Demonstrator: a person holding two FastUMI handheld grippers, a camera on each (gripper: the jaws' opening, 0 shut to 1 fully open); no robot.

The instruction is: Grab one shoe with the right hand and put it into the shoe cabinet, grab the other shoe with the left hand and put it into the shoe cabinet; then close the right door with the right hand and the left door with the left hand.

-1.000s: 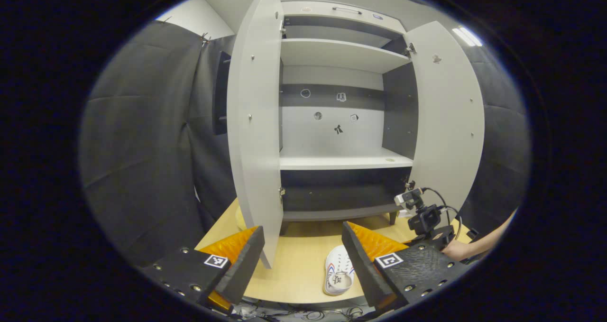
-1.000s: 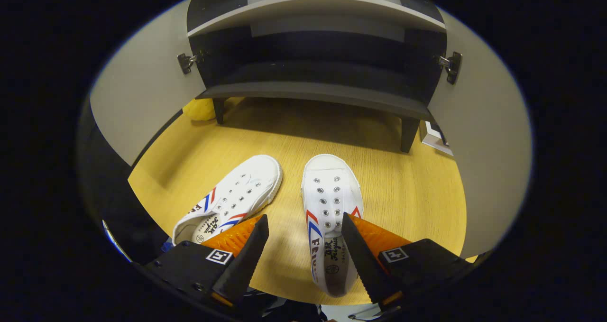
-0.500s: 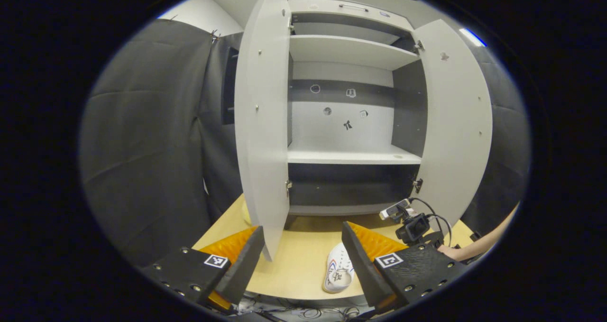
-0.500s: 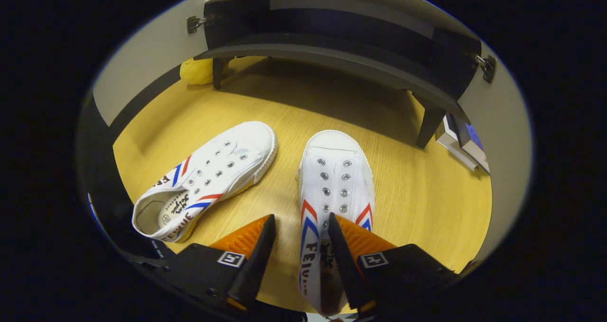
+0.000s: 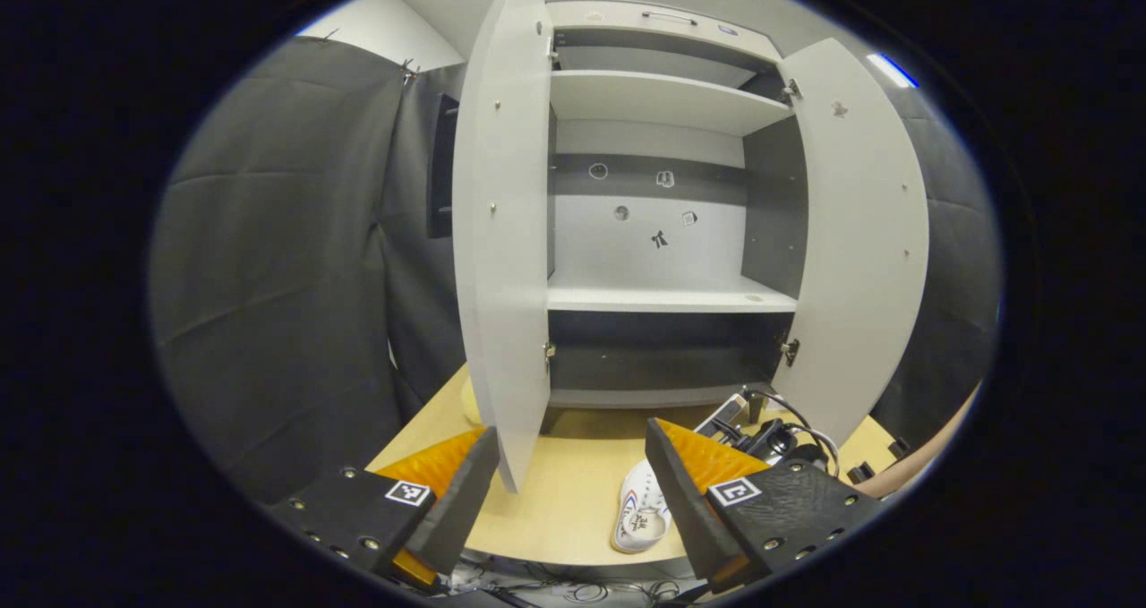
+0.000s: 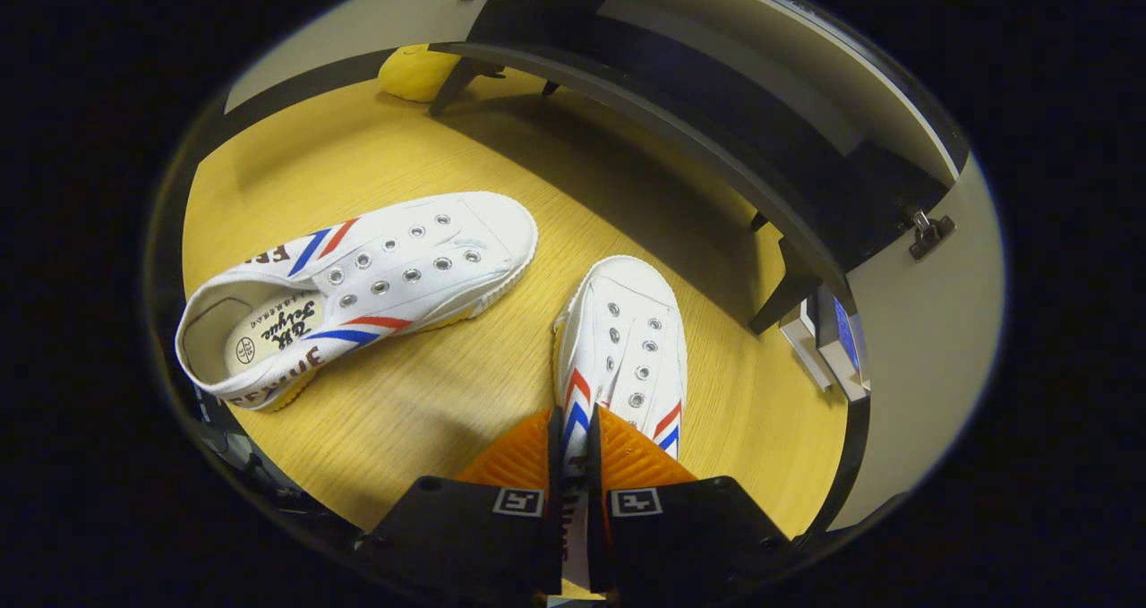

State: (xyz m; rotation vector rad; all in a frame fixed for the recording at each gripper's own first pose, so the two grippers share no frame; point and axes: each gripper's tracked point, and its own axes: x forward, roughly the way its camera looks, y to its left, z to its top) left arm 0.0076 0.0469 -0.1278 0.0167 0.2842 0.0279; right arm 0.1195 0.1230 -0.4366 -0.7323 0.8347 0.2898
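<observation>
Right gripper (image 6: 573, 438) pinching shoe (image 6: 622, 348) side

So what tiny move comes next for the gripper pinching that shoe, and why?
Probably lift: the right gripper is clamped on the side wall of the nearer white canvas shoe, which lies on the wooden floor before the open grey shoe cabinet.

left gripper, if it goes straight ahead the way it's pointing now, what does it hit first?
Probably the edge of the open left door: it stands in line between the left gripper and the shoe cabinet. Depth is unclear; slightly to the right, it would pass toward the lower shelf.
</observation>
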